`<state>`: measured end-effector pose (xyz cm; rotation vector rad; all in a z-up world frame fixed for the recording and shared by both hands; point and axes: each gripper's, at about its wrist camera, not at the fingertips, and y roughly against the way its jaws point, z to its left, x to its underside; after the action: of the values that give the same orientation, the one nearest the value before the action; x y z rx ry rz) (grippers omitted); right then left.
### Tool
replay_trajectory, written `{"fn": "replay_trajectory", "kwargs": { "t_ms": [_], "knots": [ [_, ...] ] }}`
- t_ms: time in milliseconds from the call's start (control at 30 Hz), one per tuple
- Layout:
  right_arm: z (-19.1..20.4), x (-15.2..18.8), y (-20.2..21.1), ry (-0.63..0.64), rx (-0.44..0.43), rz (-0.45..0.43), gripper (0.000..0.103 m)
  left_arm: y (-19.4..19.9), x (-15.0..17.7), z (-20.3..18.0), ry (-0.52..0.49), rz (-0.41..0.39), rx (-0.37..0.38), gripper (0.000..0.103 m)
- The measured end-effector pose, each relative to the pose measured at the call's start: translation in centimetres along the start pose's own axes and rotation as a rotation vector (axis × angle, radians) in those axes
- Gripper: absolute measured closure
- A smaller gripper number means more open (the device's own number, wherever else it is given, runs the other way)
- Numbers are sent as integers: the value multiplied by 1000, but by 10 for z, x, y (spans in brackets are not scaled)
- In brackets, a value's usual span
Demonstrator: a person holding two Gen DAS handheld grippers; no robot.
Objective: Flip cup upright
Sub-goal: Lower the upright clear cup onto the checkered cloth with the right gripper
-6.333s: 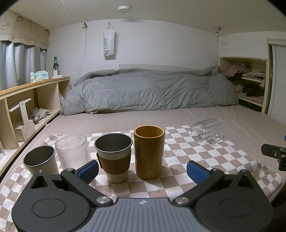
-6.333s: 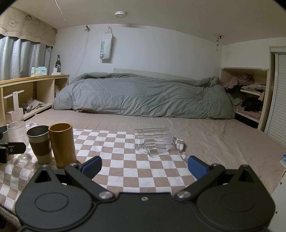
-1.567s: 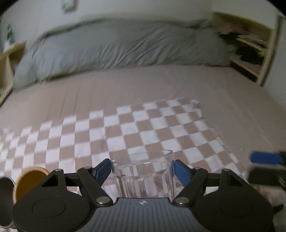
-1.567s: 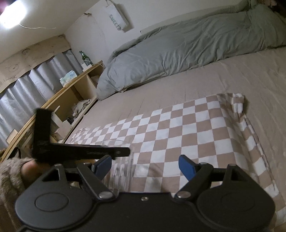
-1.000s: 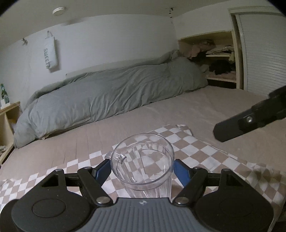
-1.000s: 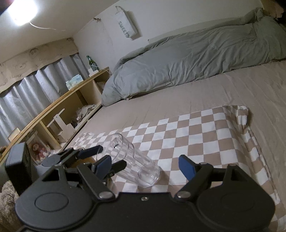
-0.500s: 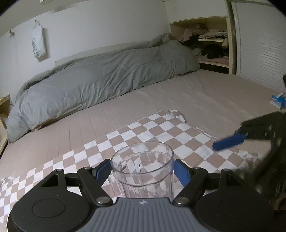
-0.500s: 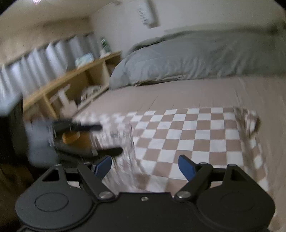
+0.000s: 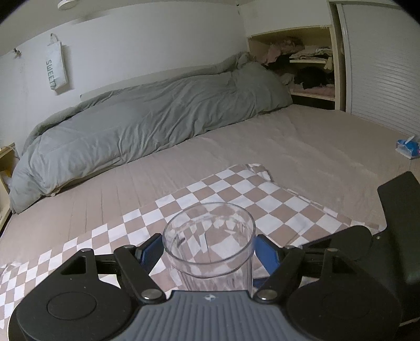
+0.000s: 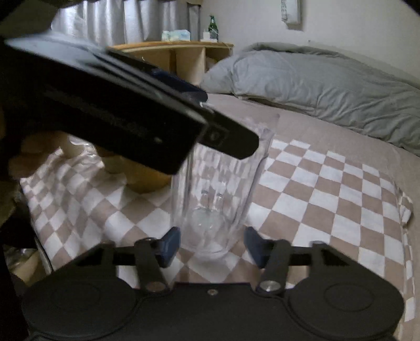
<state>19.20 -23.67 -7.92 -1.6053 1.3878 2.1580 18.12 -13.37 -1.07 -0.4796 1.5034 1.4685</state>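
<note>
Since half a second ago, my right gripper (image 10: 212, 246) has swung in low around the base of the clear cup (image 9: 209, 246), jaws apart and seemingly not touching. On its left, my left gripper (image 9: 208, 250) is clamped on the cup, which stands upright on the checkered cloth (image 10: 328, 188). Uprighting looks done; next I should release gently.

- A grey duvet (image 9: 147, 123) lies bunched along the white wall (image 9: 147, 49) on a beige bed (image 9: 302, 147).
- A "SWEET" bag (image 9: 55, 65) hangs above.
- Wooden shelf (image 10: 181, 52) stands by grey curtains (image 10: 126, 21).
- A closet nook (image 9: 307, 70) holds clothes.
</note>
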Motion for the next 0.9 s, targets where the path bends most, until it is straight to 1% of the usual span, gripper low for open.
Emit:
{"fn": "replay_trajectory", "kwargs": {
  "t_ms": [33, 100, 367, 433, 467, 500, 533, 567, 733, 833, 900],
  "knots": [
    [3, 1, -3, 21, 30, -2, 57, -1, 1, 0, 1, -1, -1, 26],
    [5, 2, -8, 57, 62, -8, 57, -1, 2, 0, -2, -7, -1, 26],
    [-1, 1, -9, 20, 54, 0, 56, -1, 3, 2, 5, -1, 3, 25],
    [-1, 1, -9, 18, 49, 9, 55, 2, 2, 4, 21, -5, 12, 19],
    [-2, 0, -8, 13, 41, 13, 51, 4, 1, 4, 31, -10, 11, 14],
    [-3, 0, -6, 8, 32, 15, 48, 7, 0, 5, 37, -15, 11, 14],
    [-3, 0, -2, 5, 30, 14, 41, 10, -1, 4, 41, -19, 12, 14],
    [-3, -1, 2, 6, 33, 8, 37, 14, -1, 4, 47, -21, 14, 14],
    [1, -13, 38, -10, 61, -32, 34, 43, -1, 7, 96, -49, 22, 12],
    [7, -23, 66, -32, 112, -58, 30, 67, 3, 12, 125, -79, 5, 7],
    [12, -29, 84, -76, 155, -76, 28, 82, 9, 16, 149, -91, -20, 2]
  ]
}}
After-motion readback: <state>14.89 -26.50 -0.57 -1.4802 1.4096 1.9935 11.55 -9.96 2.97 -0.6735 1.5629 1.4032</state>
